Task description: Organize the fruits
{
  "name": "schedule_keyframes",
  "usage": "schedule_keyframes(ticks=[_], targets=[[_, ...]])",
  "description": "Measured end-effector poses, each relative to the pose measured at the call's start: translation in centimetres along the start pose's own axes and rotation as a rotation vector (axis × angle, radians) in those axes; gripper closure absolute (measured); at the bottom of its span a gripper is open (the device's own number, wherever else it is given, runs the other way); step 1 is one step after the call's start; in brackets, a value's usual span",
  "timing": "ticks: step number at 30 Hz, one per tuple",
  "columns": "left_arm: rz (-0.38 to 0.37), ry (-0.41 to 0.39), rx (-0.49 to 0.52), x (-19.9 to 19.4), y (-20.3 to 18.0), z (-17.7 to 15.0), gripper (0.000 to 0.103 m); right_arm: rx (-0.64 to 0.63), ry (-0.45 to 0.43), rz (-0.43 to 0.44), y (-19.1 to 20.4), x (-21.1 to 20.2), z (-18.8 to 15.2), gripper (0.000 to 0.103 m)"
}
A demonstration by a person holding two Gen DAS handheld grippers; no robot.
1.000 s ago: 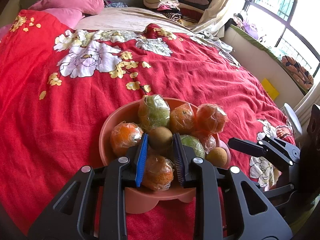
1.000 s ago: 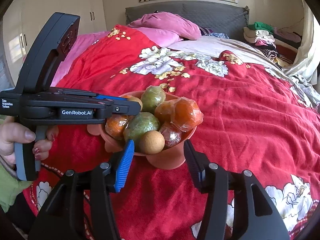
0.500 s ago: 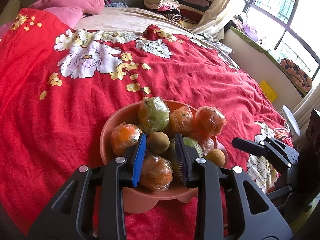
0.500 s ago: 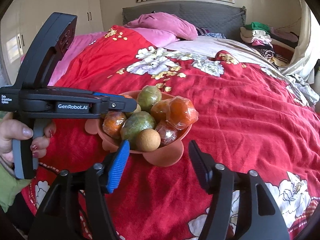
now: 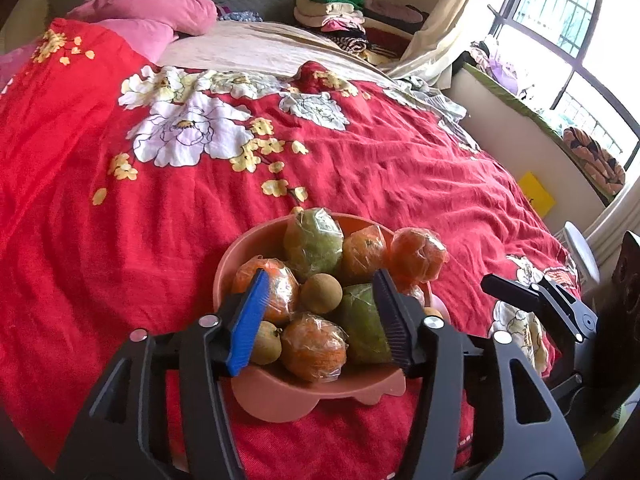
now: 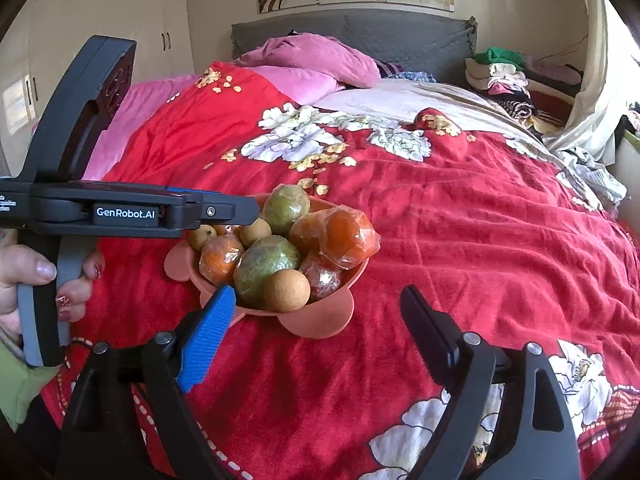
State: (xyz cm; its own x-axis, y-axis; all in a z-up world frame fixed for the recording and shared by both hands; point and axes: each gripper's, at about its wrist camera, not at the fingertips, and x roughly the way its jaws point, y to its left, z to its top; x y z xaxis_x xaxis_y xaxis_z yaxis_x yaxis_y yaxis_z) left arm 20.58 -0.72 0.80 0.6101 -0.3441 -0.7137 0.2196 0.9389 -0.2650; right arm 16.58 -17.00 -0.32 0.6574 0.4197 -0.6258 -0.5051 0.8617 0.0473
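Left wrist view showed us the fruit bowl (image 5: 280, 394) on the red bedspread (image 5: 400, 184) near its foot edge; our left gripper (image 5: 318, 320), nearer, hung over it, jaws opening, empty, while the right gripper (image 6: 316, 328) spread wider, bowl just ahead.

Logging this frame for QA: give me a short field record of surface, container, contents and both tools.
surface: bedspread, red with white flowers
container: bowl, pink, resting on the bedspread
contents: wrapped oranges, wrapped green fruit, small brown fruit; piled above the rim
left tool: over the near side of the bowl, jaws opening, pads clear of the fruit between them
right tool: short of the bowl, jaws opening, nothing gripped
hand: grips the left tool's handle
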Motion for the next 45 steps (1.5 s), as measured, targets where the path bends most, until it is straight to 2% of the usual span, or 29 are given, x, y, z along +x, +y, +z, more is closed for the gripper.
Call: schedule_keyframes(ticks=[8,10,12,23,34,45], targets=[[0.019,-0.035,-0.013,-1.3,0.4,0.3,0.029,-0.003,-0.012,-0.015,0.4,-0.6,0.2,0.01],[0.029,-0.044,-0.013,-1.5,0.4,0.3,0.017,-0.005,-0.014,-0.017,0.6,-0.7,0.3,0.009],[0.047,-0.06,-0.017,-2.0,0.5,0.3,0.01,-0.007,-0.019,-0.025,0.7,-0.9,0.5,0.007],[0.116,-0.094,-0.048,-5.8,0.8,-1.2,0.01,-0.015,-0.026,-0.028,1.6,-2.9,0.1,0.004],[0.211,-0.116,-0.054,-9.3,-0.5,-6.5,0.01,0.002,-0.001,-0.058,1.9,-4.8,-2.7,0.004],[0.245,-0.087,-0.062,-9.8,-2.0,-10.1,0.01,0.026,-0.006,-0.07,1.7,-6.7,-4.5,0.004]])
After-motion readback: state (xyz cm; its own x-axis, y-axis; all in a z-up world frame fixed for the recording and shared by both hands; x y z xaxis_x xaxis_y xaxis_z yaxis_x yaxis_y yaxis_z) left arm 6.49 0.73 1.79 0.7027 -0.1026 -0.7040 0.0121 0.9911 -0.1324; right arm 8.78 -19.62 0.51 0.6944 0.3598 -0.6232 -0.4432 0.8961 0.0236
